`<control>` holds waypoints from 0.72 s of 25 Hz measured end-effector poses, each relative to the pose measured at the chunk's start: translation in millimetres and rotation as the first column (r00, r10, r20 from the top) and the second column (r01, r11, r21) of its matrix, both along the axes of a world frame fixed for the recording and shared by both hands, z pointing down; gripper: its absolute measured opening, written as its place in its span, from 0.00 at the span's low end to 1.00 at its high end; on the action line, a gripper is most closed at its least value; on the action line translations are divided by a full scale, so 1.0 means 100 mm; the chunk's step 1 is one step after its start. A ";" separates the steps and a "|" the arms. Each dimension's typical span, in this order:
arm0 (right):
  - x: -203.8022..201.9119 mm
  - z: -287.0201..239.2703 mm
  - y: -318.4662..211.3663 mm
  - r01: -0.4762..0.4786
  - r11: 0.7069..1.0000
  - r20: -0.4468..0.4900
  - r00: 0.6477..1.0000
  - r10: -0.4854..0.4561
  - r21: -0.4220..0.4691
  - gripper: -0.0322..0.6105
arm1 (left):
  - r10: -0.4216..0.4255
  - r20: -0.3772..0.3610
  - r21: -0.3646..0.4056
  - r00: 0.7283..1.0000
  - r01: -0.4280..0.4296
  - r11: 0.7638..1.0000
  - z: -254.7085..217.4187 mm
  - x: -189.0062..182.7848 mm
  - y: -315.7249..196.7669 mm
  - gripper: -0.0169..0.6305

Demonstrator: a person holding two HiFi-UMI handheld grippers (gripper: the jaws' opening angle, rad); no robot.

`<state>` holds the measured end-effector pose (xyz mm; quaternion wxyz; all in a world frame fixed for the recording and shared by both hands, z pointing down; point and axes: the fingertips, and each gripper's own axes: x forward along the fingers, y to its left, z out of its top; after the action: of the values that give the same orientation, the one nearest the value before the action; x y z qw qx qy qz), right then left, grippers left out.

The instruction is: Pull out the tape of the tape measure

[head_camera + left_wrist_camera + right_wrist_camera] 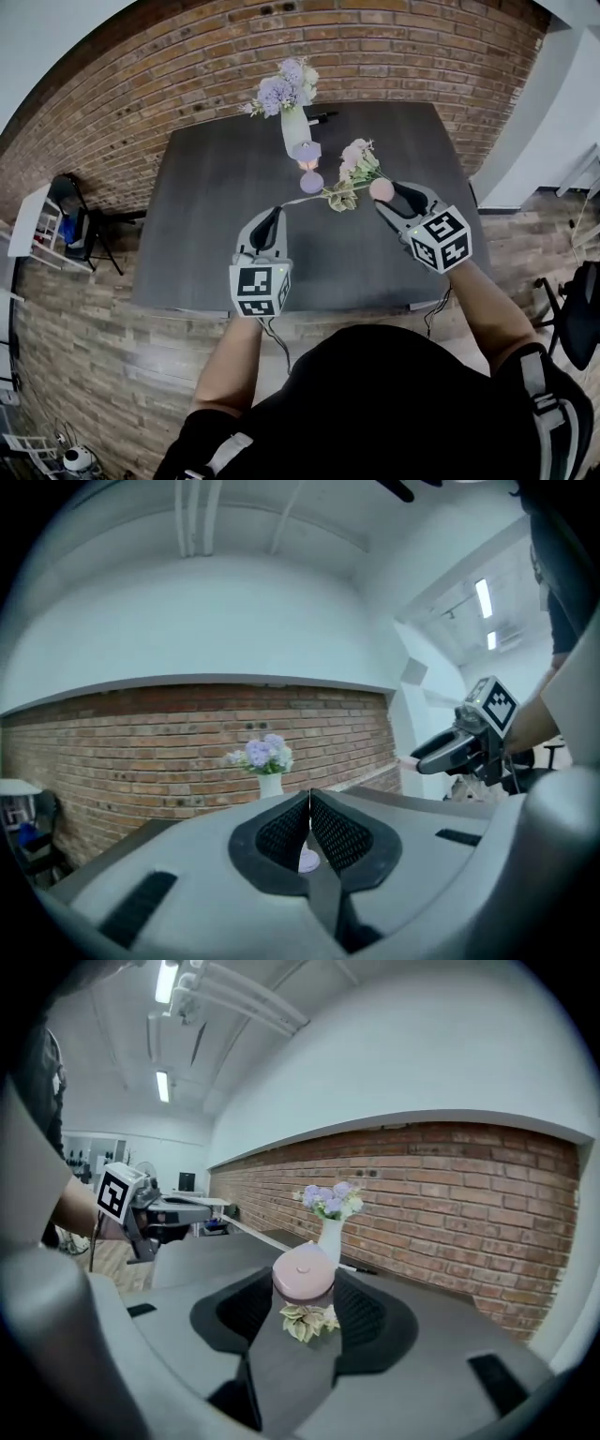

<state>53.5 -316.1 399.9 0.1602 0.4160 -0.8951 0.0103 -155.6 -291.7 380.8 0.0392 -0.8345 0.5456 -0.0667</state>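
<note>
My right gripper point(384, 190) is shut on a round pink tape measure point(381, 188), held above the right half of the dark table point(216, 253). In the right gripper view the pink tape measure point(303, 1277) sits squeezed between the two pads. My left gripper point(278, 210) is shut at the table's middle front. A thin pale strip of tape point(305, 199) runs from its tip toward the pink case. In the left gripper view the pads point(333, 832) meet on that thin strip, seen edge-on.
A white vase of purple flowers point(295, 127) stands at the table's far middle, with small purple objects point(310, 181) in front of it. A loose flower sprig point(354, 173) lies beside the tape measure. A brick wall backs the table.
</note>
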 end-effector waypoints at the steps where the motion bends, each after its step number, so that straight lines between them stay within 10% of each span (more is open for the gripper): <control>1: 0.10 -0.02 -0.05 -0.024 1.000 0.005 1.000 0.024 0.005 0.37 | -0.044 -0.019 0.002 0.999 0.044 0.999 -0.02 -0.16 -0.01 0.05; 7: 0.58 -0.12 -0.25 -0.133 0.991 0.042 0.990 0.133 0.016 0.37 | -0.229 -0.067 0.012 0.971 0.230 0.973 -0.10 -0.80 0.00 0.05; 18: 0.44 0.06 -0.16 -0.092 0.996 0.036 0.995 0.093 -0.020 0.37 | -0.230 -0.047 -0.005 0.972 0.230 0.973 0.02 -0.72 0.06 0.05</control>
<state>97.6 -332.3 405.4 0.1467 0.4554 -0.8775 0.0335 -227.3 -286.1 382.4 0.0187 -0.7671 0.6392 -0.0510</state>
